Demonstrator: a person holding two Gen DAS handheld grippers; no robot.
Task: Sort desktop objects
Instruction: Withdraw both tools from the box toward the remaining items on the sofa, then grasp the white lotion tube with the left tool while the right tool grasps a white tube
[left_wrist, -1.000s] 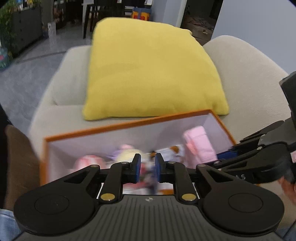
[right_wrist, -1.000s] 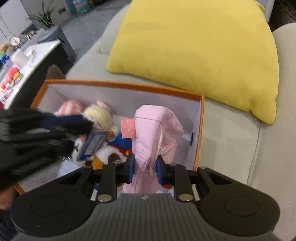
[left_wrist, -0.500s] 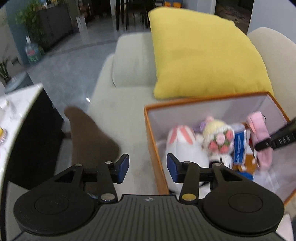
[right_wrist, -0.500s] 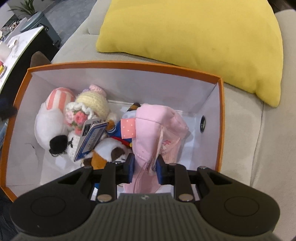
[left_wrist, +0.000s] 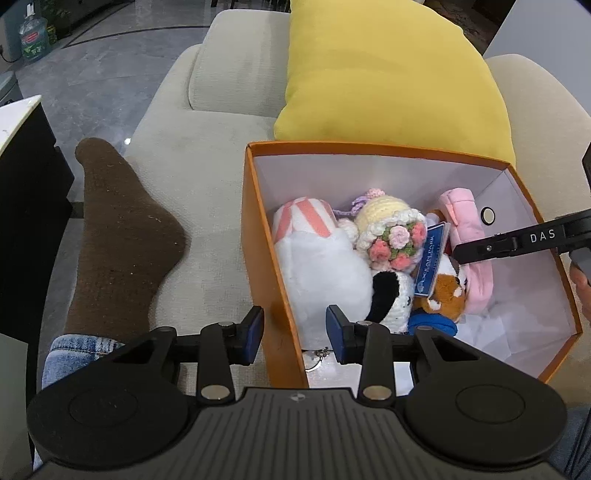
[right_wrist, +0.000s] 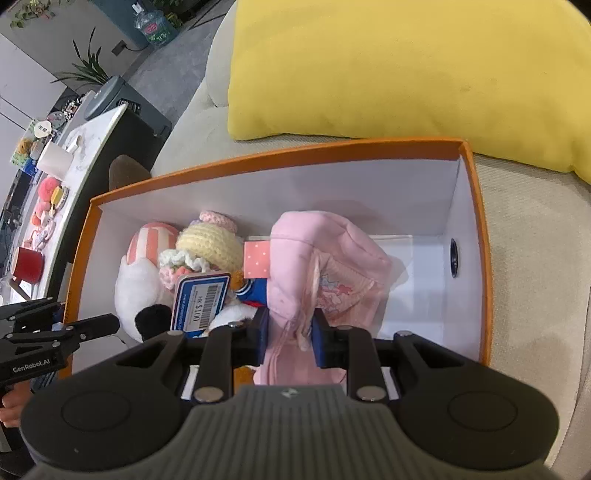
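An orange box (left_wrist: 258, 236) with a white inside (right_wrist: 406, 192) stands on the beige sofa. It holds a white and pink striped plush (left_wrist: 317, 258), a crocheted doll with flowers (left_wrist: 391, 229), a calico plush with a blue tag (left_wrist: 443, 291) and a pink fabric pouch (right_wrist: 325, 266). My right gripper (right_wrist: 290, 339) is shut on the pink pouch inside the box; it also shows in the left wrist view (left_wrist: 517, 240). My left gripper (left_wrist: 295, 328) is open and empty, straddling the box's near left wall.
A yellow pillow (left_wrist: 388, 74) lies just behind the box. A foot in a brown sock (left_wrist: 118, 236) rests on the sofa (left_wrist: 207, 155) left of the box. A white table (right_wrist: 74, 155) with several small items stands to the left.
My left gripper has opened, pulled back out of the box and swung to its left wall. My right gripper keeps hold of the pink pouch, low in the box.
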